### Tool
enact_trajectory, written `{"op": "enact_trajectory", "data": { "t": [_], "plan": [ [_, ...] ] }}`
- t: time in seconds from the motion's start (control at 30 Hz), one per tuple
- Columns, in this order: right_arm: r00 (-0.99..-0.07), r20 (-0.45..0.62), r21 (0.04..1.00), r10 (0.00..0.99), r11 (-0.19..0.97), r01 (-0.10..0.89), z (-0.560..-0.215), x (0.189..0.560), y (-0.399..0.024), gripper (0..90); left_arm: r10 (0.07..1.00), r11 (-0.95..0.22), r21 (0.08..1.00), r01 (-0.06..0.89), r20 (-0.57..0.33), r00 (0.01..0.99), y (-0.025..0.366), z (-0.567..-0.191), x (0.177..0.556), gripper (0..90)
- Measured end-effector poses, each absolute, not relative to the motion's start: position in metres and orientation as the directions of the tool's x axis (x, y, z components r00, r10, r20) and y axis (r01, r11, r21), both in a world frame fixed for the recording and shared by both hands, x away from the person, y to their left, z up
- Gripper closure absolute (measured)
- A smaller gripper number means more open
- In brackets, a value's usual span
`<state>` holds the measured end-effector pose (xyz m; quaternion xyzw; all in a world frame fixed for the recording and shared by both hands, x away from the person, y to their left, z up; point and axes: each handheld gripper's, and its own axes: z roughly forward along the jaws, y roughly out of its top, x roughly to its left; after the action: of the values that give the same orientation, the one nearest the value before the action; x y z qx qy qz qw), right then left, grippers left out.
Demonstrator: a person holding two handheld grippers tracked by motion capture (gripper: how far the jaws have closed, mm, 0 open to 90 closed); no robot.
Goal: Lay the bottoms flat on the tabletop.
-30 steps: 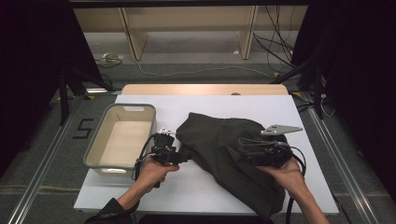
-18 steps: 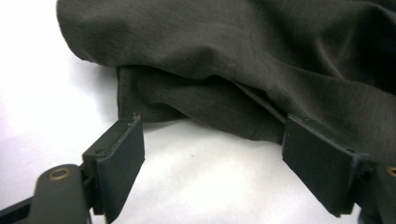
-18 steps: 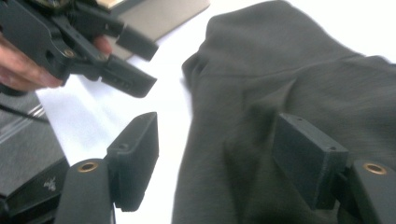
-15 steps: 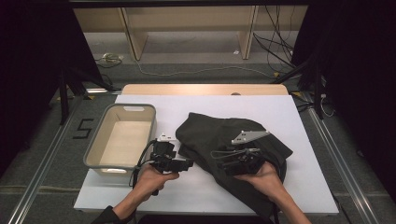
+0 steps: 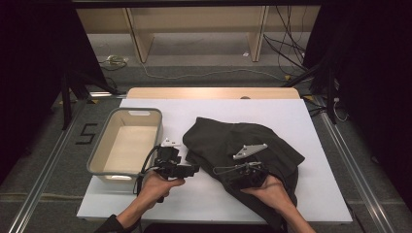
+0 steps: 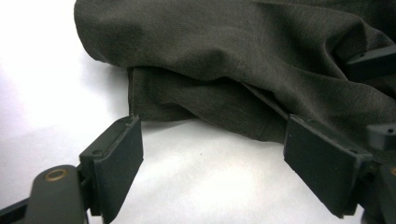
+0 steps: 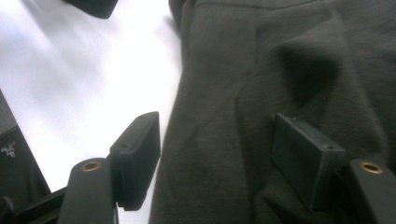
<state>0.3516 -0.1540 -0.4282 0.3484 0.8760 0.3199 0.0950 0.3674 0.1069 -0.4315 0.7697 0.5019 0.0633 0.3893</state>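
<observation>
From the high view, a dark olive garment lies rumpled and partly folded on the white table, right of centre. A beige tub stands on the table's left side, just beside the cloth but not touching it, a likely destination for the garment once it is folded. The left gripper hovers at the garment's near-left edge, between tub and cloth, with its jaws pointing right toward the fabric. The right gripper sits over the near part of the garment, its grey plate tilted above it, the hand coming in from the near right.

In the left gripper view, the two black jaws stand wide apart with bare table between them. They have just been opening, and nothing is between the pads. The garment's layered hem lies just beyond the tips, one layer folded over another. Standing level with that hem suits a pinch of the lower layer, or a release of it; I cannot say which.

In the right gripper view, the jaws are spread with the garment lying beneath and between them, but the pads do not press on any fold. One jaw sits near the cloth's edge by the white table, the other over the fabric, placed as if to gather a ridge.
</observation>
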Motion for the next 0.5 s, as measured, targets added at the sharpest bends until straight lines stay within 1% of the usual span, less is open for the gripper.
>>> {"op": "enact_trajectory", "data": {
  "t": [0.1, 0.23, 0.27, 0.33, 0.37, 0.5],
  "plan": [
    [-0.748, 0.033, 0.61, 0.663, 0.58, 0.54, -0.433, 0.35, -0.148, 31.8, 0.821, -0.197, 0.665, 0.72, -0.29, 0.492, 0.106, -0.431, 0.368, 19.1],
    [-0.757, 0.001, 0.573, 0.653, 0.62, 0.535, -0.443, 0.348, -0.138, 28.0, 0.821, -0.194, 0.661, 0.725, -0.295, 0.488, 0.106, -0.433, 0.368, 19.0],
    [-0.76, -0.005, 0.564, 0.65, 0.629, 0.535, -0.445, 0.348, -0.136, 28.6, 0.821, -0.194, 0.661, 0.725, -0.295, 0.489, 0.106, -0.433, 0.369, 19.0],
    [-0.763, -0.043, 0.551, 0.644, 0.653, 0.52, -0.448, 0.348, -0.133, 34.1, 0.822, -0.193, 0.661, 0.725, -0.294, 0.487, 0.107, -0.433, 0.368, 19.0],
    [-0.756, -0.049, 0.544, 0.652, 0.653, 0.528, -0.449, 0.348, -0.132, 38.0, 0.822, -0.193, 0.661, 0.725, -0.294, 0.487, 0.107, -0.433, 0.368, 19.0],
    [-0.742, -0.031, 0.555, 0.669, 0.629, 0.544, -0.447, 0.351, -0.136, 57.1, 0.824, -0.193, 0.658, 0.728, -0.295, 0.485, 0.107, -0.433, 0.37, 19.0]
  ]
}}
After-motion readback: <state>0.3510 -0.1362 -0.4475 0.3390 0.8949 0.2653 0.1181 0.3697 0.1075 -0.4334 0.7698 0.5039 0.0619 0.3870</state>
